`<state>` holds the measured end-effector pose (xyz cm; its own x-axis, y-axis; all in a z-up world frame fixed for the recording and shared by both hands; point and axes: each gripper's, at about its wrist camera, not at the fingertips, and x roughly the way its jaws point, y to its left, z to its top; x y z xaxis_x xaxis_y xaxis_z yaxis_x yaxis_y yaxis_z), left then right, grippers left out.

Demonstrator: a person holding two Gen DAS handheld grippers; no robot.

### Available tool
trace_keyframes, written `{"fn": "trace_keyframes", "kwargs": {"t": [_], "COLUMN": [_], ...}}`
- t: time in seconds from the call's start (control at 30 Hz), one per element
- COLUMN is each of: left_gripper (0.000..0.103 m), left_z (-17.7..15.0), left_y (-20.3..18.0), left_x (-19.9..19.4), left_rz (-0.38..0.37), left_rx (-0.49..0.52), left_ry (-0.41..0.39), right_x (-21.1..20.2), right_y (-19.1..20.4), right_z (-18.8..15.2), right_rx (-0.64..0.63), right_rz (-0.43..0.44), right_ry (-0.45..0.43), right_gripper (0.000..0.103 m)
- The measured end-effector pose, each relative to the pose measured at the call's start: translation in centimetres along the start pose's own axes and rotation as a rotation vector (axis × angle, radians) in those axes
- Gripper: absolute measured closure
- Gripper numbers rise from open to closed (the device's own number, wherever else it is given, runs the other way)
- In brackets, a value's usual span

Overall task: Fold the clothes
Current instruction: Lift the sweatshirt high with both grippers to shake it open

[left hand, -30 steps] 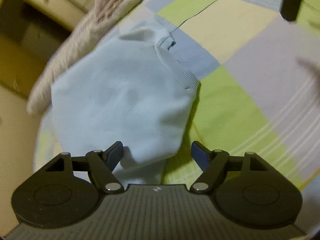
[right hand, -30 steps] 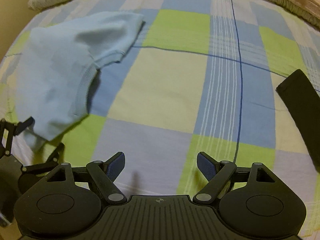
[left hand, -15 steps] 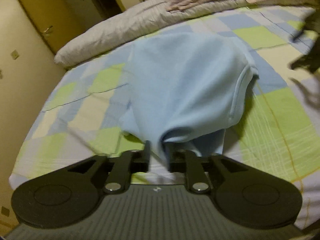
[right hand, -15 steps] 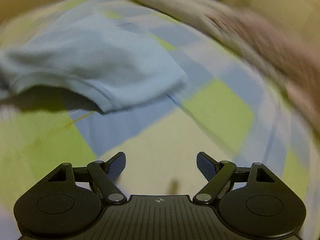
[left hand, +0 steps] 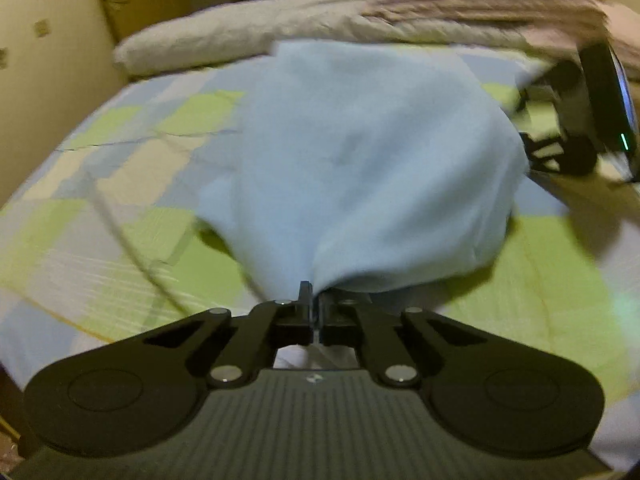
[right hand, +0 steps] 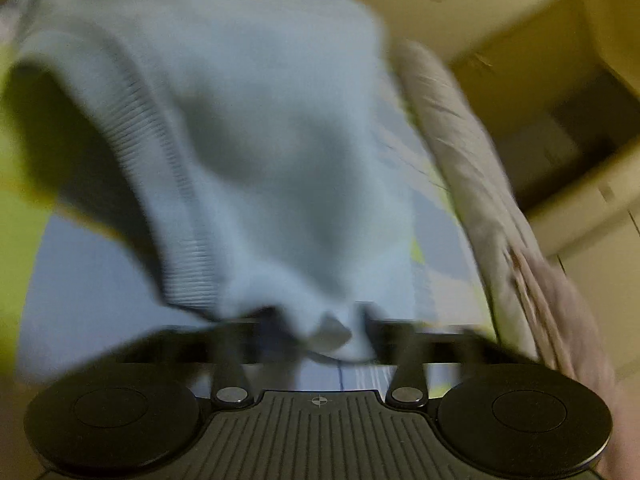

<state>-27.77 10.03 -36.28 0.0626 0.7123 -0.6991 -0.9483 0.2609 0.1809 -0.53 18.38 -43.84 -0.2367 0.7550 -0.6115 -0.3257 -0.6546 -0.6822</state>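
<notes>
Nearest, left tongs (left hand: 314, 312) pressed together on a gathered pinch of the light blue top (left hand: 360, 160), cloth fanning away from the tips; jaws just closed, fabric between them. Right tongs (right hand: 320, 330) smeared by blur, jaws just closed as well, a corner of the same top bunched between them, so apparently gripped, though the pads themselves cannot be made out. From the left wrist view, right tongs dimly visible as a dark shape at the far right edge of the cloth.

Folding barely begun, by the look of it: top caught at two points, lifted a little off the bed (left hand: 100, 248) in the near part, sagging in the middle, no crease or flat fold visible. Spreading flat and every fold likely left to do.

Soft, matte knit, fleecy and limp, with a ribbed band (right hand: 172, 200) along one edge. Underneath, a checked bedcover in green, blue, cream and grey squares, smooth with thin stripes. Farther off, a crinkled pale pillow (left hand: 208, 46) and a pinkish rumpled blanket (left hand: 480, 4) at the head.
</notes>
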Motion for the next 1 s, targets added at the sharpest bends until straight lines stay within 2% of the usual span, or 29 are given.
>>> {"fn": "trace_keyframes", "kwargs": {"t": [0.07, 0.2, 0.37, 0.57, 0.63, 0.73, 0.93, 1.0], "left_gripper": [0.101, 0.101, 0.102, 0.101, 0.101, 0.101, 0.101, 0.101], "left_z": [1.1, 4.6, 11.4, 18.9, 20.2, 20.9, 20.3, 20.9], "left_y": [1.0, 3.3, 7.6, 10.5, 10.8, 10.6, 10.6, 10.9], "left_x": [-0.7, -4.2, -9.8, -19.4, -22.8, -26.7, -32.3, -33.9], "left_rz": [0.047, 0.139, 0.242, 0.292, 0.291, 0.270, 0.168, 0.144], "left_rx": [0.000, 0.032, -0.010, -0.057, -0.074, -0.093, -0.165, -0.166], "left_ry": [-0.019, -0.117, -0.274, -0.497, -0.556, -0.602, -0.615, -0.630], "right_x": [-0.2, -4.7, -12.4, -22.6, -26.3, -31.3, -37.5, -39.1], "right_y": [-0.5, -5.5, -14.5, -24.9, -27.0, -28.4, -26.9, -26.8], "right_z": [0.4, 2.8, 7.2, 13.6, 14.9, 15.8, 15.4, 15.7], "right_rx": [0.002, 0.204, 0.369, 0.485, 0.501, 0.498, 0.497, 0.491], "right_rz": [-0.001, -0.117, -0.271, -0.425, -0.458, -0.475, -0.443, -0.460], "right_ry": [0.012, -0.032, -0.154, -0.332, -0.371, -0.401, -0.387, -0.385], "right_gripper": [0.101, 0.102, 0.102, 0.102, 0.102, 0.102, 0.102, 0.102]}}
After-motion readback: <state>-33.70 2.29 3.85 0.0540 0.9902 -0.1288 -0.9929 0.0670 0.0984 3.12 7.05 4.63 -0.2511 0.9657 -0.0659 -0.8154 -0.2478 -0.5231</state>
